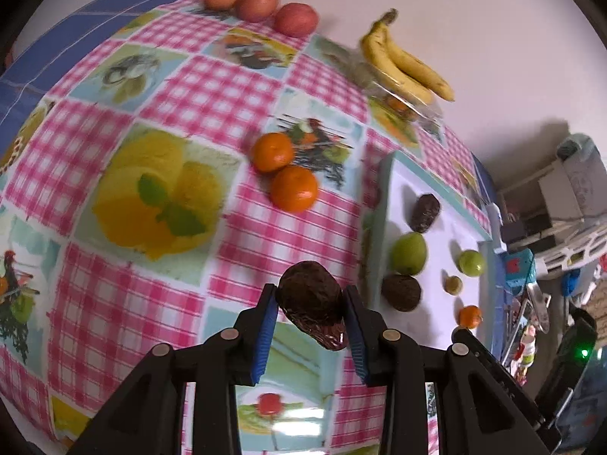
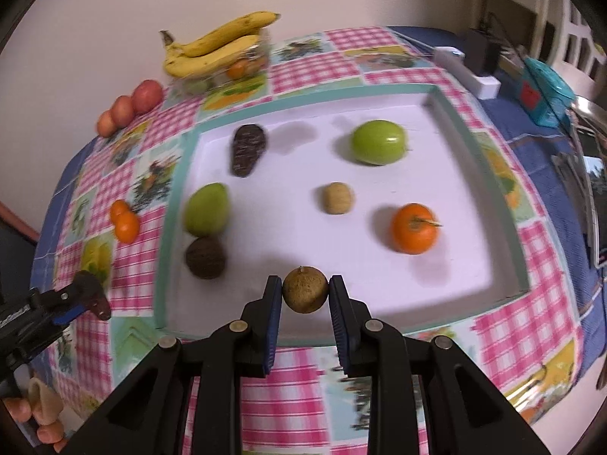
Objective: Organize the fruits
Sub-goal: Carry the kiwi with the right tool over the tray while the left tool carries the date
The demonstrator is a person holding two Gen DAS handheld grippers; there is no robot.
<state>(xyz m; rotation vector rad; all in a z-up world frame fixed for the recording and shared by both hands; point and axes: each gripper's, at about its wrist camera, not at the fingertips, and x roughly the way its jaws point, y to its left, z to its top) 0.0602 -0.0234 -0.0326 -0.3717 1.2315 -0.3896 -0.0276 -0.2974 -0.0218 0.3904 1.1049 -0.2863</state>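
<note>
Both grippers level: left gripper (image 1: 309, 305) clamps avocado (image 1: 311, 309), right gripper (image 2: 305, 295) kiwi (image 2: 305, 295).

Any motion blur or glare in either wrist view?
Left wrist: tablecloth and bananas smeared; left gripper and its dark fruit sharp; glare patch at bottom. Right wrist: green apple and tangerine softly blurred; right gripper crisp; strong fisheye bending.

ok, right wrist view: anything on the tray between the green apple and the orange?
Yes. A small tan fruit sits between the green apple and the orange, slightly left of their line.
</note>
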